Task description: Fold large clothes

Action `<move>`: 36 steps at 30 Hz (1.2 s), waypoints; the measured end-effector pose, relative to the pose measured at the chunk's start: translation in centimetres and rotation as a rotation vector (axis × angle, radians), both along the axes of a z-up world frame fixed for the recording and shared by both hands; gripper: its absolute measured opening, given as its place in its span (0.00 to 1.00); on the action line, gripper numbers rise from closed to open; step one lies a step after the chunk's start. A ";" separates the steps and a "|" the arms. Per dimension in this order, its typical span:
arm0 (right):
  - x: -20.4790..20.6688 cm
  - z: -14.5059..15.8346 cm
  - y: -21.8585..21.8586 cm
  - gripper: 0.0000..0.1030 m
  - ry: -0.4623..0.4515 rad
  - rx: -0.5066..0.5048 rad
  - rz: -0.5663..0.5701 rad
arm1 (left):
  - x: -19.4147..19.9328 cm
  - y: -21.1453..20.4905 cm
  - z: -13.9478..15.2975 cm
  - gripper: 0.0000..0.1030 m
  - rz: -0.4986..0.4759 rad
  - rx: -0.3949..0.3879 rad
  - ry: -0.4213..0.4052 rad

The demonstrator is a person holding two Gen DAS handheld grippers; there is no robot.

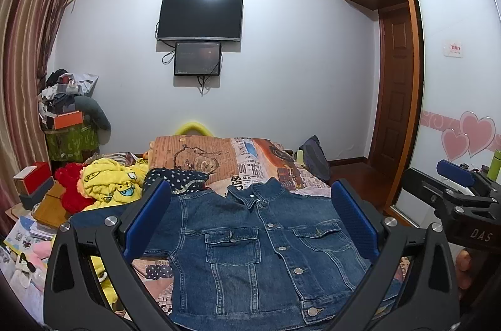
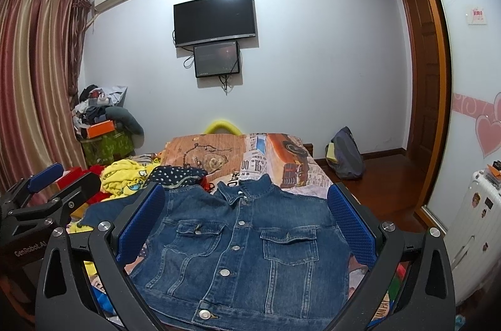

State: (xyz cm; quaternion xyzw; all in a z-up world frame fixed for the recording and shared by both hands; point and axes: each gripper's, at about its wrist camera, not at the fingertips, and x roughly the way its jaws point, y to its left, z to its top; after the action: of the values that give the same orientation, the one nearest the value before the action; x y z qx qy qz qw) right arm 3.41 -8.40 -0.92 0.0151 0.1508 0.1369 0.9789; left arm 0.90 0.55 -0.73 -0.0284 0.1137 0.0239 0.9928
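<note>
A blue denim jacket point(image 1: 250, 249) lies flat and buttoned on the bed, collar toward the far wall; it also shows in the right wrist view point(image 2: 244, 246). Its left sleeve stretches out to the left point(image 1: 100, 213). My left gripper point(image 1: 250, 215) is open and empty, hovering above the jacket's lower half, its blue pads point(image 1: 147, 218) wide apart. My right gripper point(image 2: 247, 221) is open and empty too, above the jacket just to the right. Each gripper shows in the other's view: the right one point(image 1: 460, 193) at the far right, the left one point(image 2: 37, 196) at the far left.
A patterned bedspread point(image 1: 275, 162) covers the bed. A yellow garment point(image 1: 109, 183), a red one point(image 1: 70, 190) and a dotted navy cloth point(image 1: 175, 177) lie left of the jacket. Boxes and clutter point(image 1: 34, 190) line the left side. A backpack point(image 2: 346, 155) sits on the floor; a wardrobe point(image 1: 451, 64) stands right.
</note>
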 end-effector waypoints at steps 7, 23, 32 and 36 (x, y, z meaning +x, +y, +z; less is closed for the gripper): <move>1.5 -0.3 0.4 1.00 0.023 -0.001 0.004 | 1.1 0.7 -0.3 1.00 0.007 0.012 0.005; 11.4 -3.3 2.6 1.00 0.153 -0.039 0.023 | 10.5 12.4 -3.7 1.00 0.214 -0.085 0.162; 17.2 -6.2 3.2 1.00 0.276 -0.048 0.057 | 13.3 24.7 -7.9 1.00 0.366 -0.163 0.306; 19.5 -7.9 3.3 1.00 0.367 -0.028 0.052 | 13.8 30.5 -11.5 1.00 0.320 -0.304 0.389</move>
State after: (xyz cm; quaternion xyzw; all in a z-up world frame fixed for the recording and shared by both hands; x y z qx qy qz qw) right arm 22.87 -5.06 -8.86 0.0221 0.3293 0.1549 0.9312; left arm 14.70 31.02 -12.18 -0.1893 0.2983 0.1678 0.9203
